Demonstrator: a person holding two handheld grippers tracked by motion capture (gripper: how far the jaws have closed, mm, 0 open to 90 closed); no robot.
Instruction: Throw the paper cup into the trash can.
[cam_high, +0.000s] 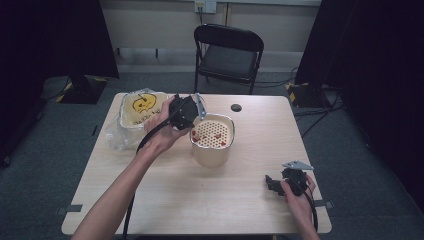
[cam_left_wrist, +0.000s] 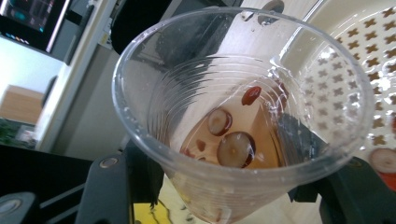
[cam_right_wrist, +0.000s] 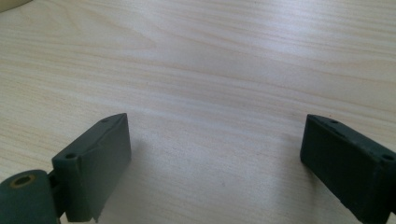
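Observation:
My left gripper (cam_high: 186, 117) is shut on a clear plastic cup (cam_left_wrist: 196, 84), tipped sideways over the rim of a cream pot (cam_high: 212, 150). A little amber liquid and sliced fruit pieces (cam_left_wrist: 236, 149) lie in the cup's lower side. The pot has a perforated insert (cam_high: 215, 131), seen close beyond the cup's rim (cam_left_wrist: 359, 51), with a few red pieces (cam_high: 218, 136) on it. My right gripper (cam_high: 272, 184) rests low at the table's front right, open, with bare wood between its jaws (cam_right_wrist: 215, 158).
A foil tray with a yellow smiley lid (cam_high: 142, 106) sits in a clear bag at the table's back left. A small black disc (cam_high: 236, 107) lies behind the pot. A black folding chair (cam_high: 227, 52) stands beyond the wooden table (cam_high: 200, 200).

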